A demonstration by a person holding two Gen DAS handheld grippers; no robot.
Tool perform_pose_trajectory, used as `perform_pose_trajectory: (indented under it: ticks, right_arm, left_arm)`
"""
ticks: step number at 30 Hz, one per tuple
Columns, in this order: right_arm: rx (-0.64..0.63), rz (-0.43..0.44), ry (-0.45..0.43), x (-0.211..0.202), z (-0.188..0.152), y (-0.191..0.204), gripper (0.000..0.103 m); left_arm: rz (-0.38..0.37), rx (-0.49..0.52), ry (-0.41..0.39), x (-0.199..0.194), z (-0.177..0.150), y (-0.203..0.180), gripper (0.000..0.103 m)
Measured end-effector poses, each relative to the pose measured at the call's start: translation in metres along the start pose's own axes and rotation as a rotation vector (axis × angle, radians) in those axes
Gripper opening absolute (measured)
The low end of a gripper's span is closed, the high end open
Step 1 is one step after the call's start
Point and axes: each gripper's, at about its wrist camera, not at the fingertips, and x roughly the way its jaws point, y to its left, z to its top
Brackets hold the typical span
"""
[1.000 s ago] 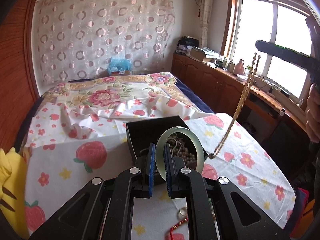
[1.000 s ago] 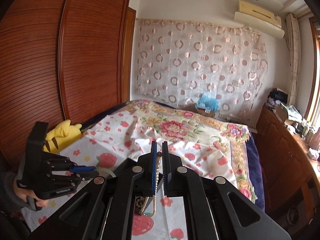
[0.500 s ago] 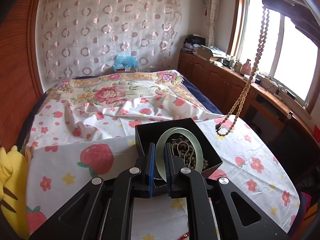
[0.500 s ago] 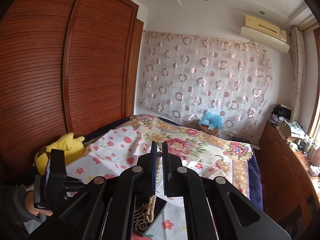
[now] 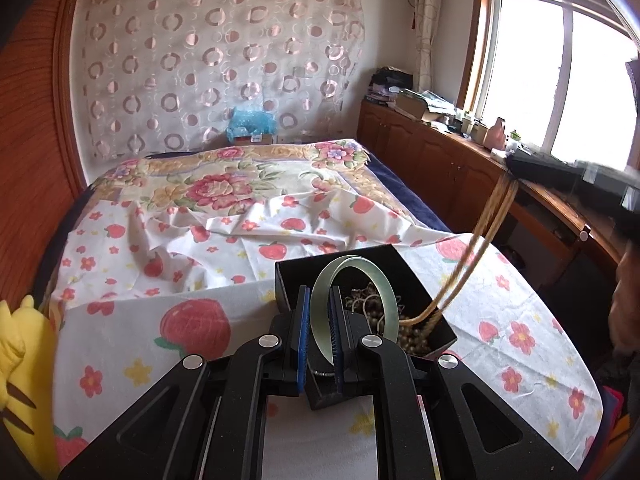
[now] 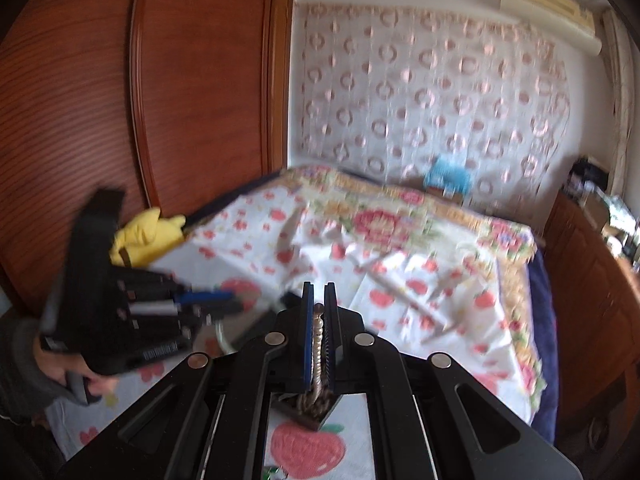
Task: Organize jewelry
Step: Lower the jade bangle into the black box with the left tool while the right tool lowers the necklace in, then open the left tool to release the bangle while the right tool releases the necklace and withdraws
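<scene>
My left gripper (image 5: 319, 307) is shut on a pale green jade bangle (image 5: 382, 286), held upright over the near corner of a black jewelry box (image 5: 416, 276) that holds several beaded pieces. My right gripper (image 6: 319, 304) is shut on a tan bead necklace (image 6: 318, 344). In the left wrist view the right gripper (image 5: 520, 168) is at the right above the box, and the necklace (image 5: 480, 240) hangs from it slanting down, its lower end inside the box. In the blurred right wrist view the left gripper (image 6: 208, 300) is at the left and the box corner (image 6: 308, 420) shows below my fingers.
The box sits on a strawberry-print cloth (image 5: 192, 320) over a floral bed. A yellow plush toy (image 5: 20, 360) lies at the left edge. Wooden cabinets (image 5: 440, 160) with clutter run under the window on the right. A wooden wardrobe (image 6: 180, 80) stands left of the bed.
My right gripper has come down, and the necklace's lower end has dropped from beside the box into it. The left gripper still holds the bangle over the box.
</scene>
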Motion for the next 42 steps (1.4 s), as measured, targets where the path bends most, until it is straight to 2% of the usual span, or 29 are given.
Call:
perform_pose_trajectory:
  ticks: [4,9,21,28,36,38,39,42]
  right_arm:
    - [0.047,0.023,0.076,0.027,-0.026,-0.003,0.006]
    - [0.087,0.04,0.128,0.046,-0.051,-0.003,0.006]
    - [0.124,0.076,0.148,0.055,-0.075,-0.001,0.007]
    - [0.128,0.077,0.141,0.05,-0.076,0.001,0.013]
    - [0.131,0.061,0.128,0.034,-0.082,0.005,0.016]
    - [0.127,0.053,0.128,0.029,-0.087,0.007,0.017]
    - [0.126,0.049,0.131,0.026,-0.09,0.008,0.018]
    - [0.129,0.045,0.149,0.019,-0.101,0.011,0.019]
  left_arm:
    - [-0.005,0.007,0.011,0.01,0.004,-0.002,0.008]
    - [0.0,0.025,0.053,0.03,0.004,-0.005,0.008]
    - [0.013,0.057,0.117,0.057,0.001,-0.015,0.009]
    - [0.017,0.037,0.117,0.05,0.0,-0.013,0.009]
    - [0.005,0.036,0.083,0.027,-0.002,-0.017,0.01]
    - [-0.003,0.034,0.076,0.021,-0.004,-0.016,0.013]
    - [-0.009,0.033,0.072,0.016,-0.006,-0.017,0.019]
    - [-0.012,0.039,0.066,0.007,-0.013,-0.02,0.02]
